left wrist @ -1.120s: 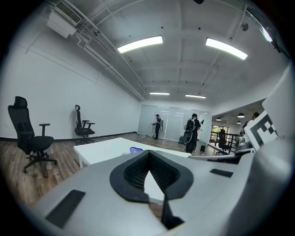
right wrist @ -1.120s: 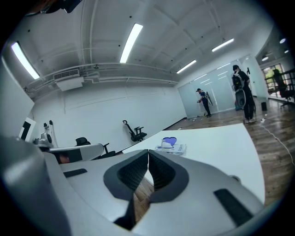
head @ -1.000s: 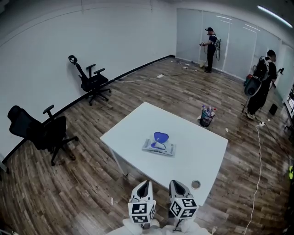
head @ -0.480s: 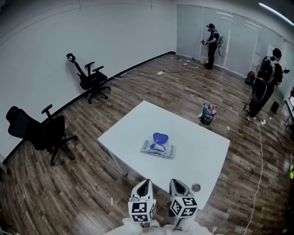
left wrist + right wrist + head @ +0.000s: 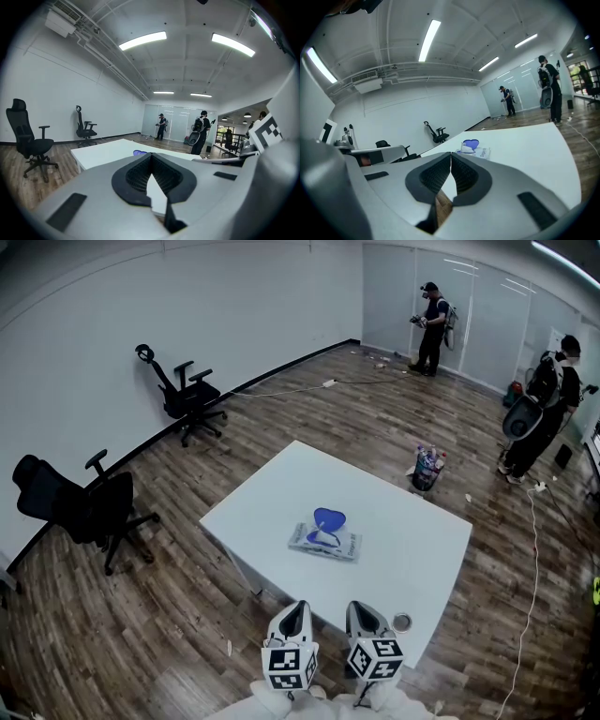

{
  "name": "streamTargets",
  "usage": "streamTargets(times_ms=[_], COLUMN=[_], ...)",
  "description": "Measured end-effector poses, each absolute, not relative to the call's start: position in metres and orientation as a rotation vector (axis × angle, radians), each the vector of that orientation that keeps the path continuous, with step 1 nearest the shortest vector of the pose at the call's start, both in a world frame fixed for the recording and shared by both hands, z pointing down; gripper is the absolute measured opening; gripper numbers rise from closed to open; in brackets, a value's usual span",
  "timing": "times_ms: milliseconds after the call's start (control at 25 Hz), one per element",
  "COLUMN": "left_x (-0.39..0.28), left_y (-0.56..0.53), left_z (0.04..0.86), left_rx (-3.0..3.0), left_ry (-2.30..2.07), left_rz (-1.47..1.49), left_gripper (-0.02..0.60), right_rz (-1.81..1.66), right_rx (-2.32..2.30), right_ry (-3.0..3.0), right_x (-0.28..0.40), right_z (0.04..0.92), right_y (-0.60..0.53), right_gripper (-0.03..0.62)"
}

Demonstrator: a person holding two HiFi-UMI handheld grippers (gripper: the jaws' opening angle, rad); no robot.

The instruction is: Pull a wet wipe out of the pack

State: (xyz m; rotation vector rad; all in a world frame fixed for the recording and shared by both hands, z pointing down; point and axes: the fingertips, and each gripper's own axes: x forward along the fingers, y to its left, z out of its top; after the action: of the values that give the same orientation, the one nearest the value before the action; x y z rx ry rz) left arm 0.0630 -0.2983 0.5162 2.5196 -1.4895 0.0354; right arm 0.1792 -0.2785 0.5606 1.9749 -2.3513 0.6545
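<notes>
A flat white plastic pack of wet wipes [image 5: 327, 541] with blue print lies near the middle of the square white table [image 5: 412, 549], in the centre of the head view. Its rounded blue lid flap [image 5: 328, 518] stands open at the far edge of the pack. A small grey ring-shaped object [image 5: 401, 622] sits on the table near its lower right edge, well apart from the pack.

At the bottom of the head view both grippers hang side by side just off the table's near edge, well short of the pack. The left gripper [image 5: 150, 158] has its black ribbed pads pressed together at the tips, with nothing between them. The right gripper [image 5: 451, 155] is likewise closed tip to tip and empty, and in its view the pack lies just above the jaws.

Two black office chairs [image 5: 89, 502] stand on the brown wood-plank floor [image 5: 169, 634] at the left. A bucket of bottles [image 5: 427, 468] stands beyond the table's far right edge. Two people [image 5: 429, 326] stand at the upper right by the glass wall.
</notes>
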Motion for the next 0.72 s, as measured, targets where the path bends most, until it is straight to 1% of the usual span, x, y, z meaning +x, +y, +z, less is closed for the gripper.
streamTargets(times_ms=[720], left_x=[0.065], left_y=[-0.321], left_z=[0.506], left_rx=[2.553], left_ry=[-1.452], left_rz=[0.014], left_gripper=[0.0], right_rz=[0.641], right_rx=[2.037], right_ry=[-2.324], right_x=[0.182], right_z=[0.553], right_y=[-0.303], right_gripper=[0.009])
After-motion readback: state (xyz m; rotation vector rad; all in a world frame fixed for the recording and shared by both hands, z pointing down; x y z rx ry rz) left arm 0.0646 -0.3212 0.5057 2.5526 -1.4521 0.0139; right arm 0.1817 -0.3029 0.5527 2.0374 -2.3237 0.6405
